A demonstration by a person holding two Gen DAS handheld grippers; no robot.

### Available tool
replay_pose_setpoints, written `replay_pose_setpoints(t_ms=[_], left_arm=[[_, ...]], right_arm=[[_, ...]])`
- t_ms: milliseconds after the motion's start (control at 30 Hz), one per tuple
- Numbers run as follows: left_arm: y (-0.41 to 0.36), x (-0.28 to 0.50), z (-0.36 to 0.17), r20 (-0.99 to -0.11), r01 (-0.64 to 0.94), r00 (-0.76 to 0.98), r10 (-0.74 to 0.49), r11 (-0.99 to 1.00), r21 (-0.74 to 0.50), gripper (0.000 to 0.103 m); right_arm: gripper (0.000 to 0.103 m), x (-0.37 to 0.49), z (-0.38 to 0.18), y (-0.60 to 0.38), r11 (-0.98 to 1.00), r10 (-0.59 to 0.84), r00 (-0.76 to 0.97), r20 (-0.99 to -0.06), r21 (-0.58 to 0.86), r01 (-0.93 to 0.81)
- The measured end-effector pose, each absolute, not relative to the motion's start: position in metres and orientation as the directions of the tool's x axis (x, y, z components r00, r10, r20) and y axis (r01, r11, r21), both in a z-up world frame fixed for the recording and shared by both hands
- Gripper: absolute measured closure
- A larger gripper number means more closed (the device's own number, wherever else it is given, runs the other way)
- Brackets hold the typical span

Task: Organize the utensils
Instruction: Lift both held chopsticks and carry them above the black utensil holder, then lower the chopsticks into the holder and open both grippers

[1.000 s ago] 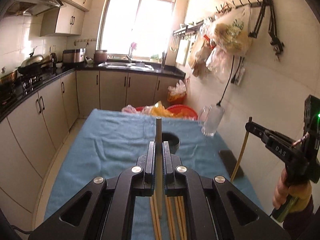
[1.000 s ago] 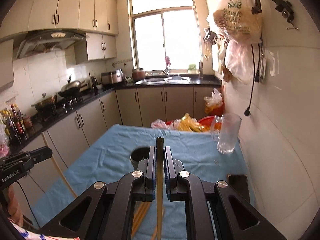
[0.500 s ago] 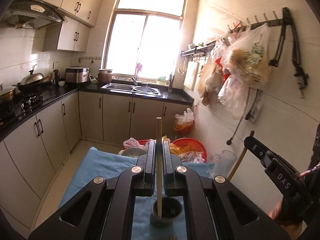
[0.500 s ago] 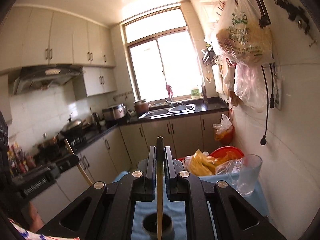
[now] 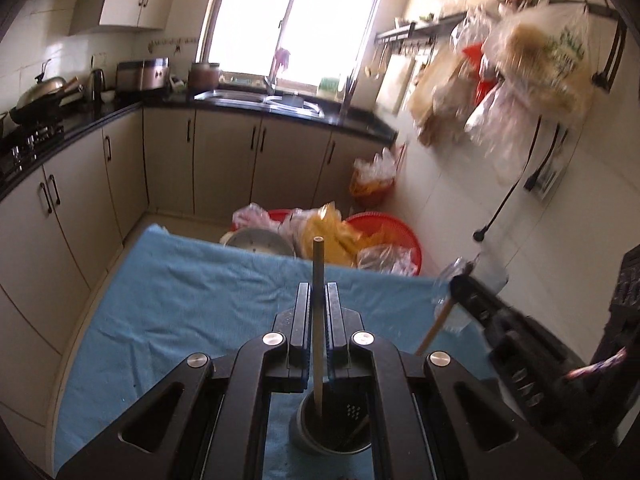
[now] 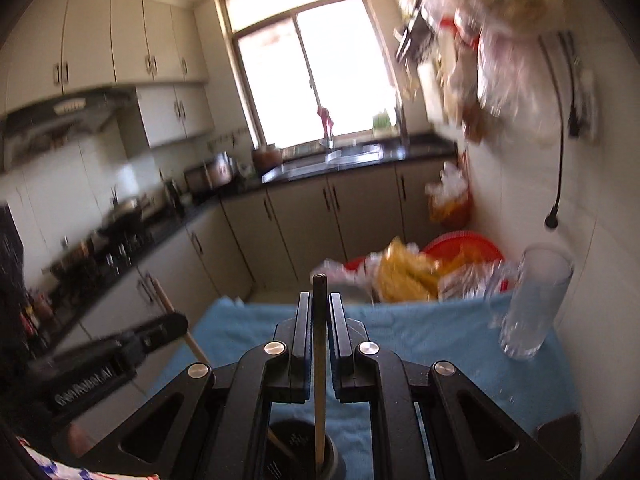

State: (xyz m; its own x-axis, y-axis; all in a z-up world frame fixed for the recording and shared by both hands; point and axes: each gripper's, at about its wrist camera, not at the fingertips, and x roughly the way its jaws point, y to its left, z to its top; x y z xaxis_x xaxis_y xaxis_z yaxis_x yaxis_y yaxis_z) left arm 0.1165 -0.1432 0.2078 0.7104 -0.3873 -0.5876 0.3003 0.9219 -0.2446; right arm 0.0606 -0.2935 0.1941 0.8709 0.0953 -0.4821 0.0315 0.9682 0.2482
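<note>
Showing glass [image 6: 532, 300] sharply, right wrist only

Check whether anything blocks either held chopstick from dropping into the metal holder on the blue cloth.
Nothing visible does. The left gripper and right gripper each clamp a chopstick whose lower end already sits inside the holder mouth, both slanting in together.

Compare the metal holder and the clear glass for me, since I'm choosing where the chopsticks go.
The metal holder is dark, opaque and has a perforated bottom; the glass is clear. The holder sits directly below both grippers with chopstick tips inside; the glass stands apart near the wall. Both stand upright on the blue cloth.
</note>
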Motion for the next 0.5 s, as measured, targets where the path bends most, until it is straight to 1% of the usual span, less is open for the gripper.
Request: replay_pose_setpoints(t_ms=[100, 167, 200, 233, 267, 300, 333, 367, 500], left_arm=[[-0.144, 0.117, 0.200, -0.604, 0.292, 0.702, -0.376, 0.926, -0.237, 0.098], [-0.141, 0.115, 0.200, -0.603, 0.284, 0.708, -0.368, 0.930, -0.234, 0.096], [-0.140, 0.115, 0.201, -0.603, 0.284, 0.708, -0.367, 0.930, -0.233, 0.095], [-0.138, 0.114, 0.202, -0.603, 0.282, 0.708, -0.367, 0.930, -0.235, 0.091], [-0.136, 0.113, 0.204, -0.601, 0.277, 0.710, -0.366, 0.930, -0.240, 0.086], [-0.132, 0.110, 0.206, -0.597, 0.272, 0.715, -0.364, 0.931, -0.242, 0.083], [-0.128, 0.107, 0.209, -0.592, 0.265, 0.721, -0.360, 0.933, -0.244, 0.079], [-0.125, 0.103, 0.212, -0.587, 0.263, 0.725, -0.361, 0.932, -0.248, 0.078], [-0.112, 0.085, 0.224, -0.575, 0.263, 0.733, -0.362, 0.931, -0.251, 0.078]], right_arm=[[0.095, 0.066, 0.181, -0.294, 0.966, 0.115, 0.852, -0.511, 0.257, 0.024], [0.095, 0.067, 0.179, -0.296, 0.966, 0.118, 0.848, -0.517, 0.259, 0.024], [0.093, 0.066, 0.181, -0.298, 0.965, 0.119, 0.848, -0.516, 0.261, 0.023], [0.090, 0.065, 0.183, -0.300, 0.964, 0.116, 0.849, -0.515, 0.263, 0.028], [0.082, 0.064, 0.185, -0.299, 0.964, 0.111, 0.852, -0.512, 0.262, 0.032], [0.072, 0.061, 0.187, -0.300, 0.964, 0.106, 0.855, -0.507, 0.262, 0.037], [0.068, 0.058, 0.191, -0.303, 0.964, 0.100, 0.860, -0.500, 0.264, 0.041], [0.065, 0.053, 0.195, -0.306, 0.963, 0.093, 0.866, -0.492, 0.265, 0.047], [0.064, 0.031, 0.208, -0.317, 0.958, 0.085, 0.872, -0.483, 0.280, 0.062]])
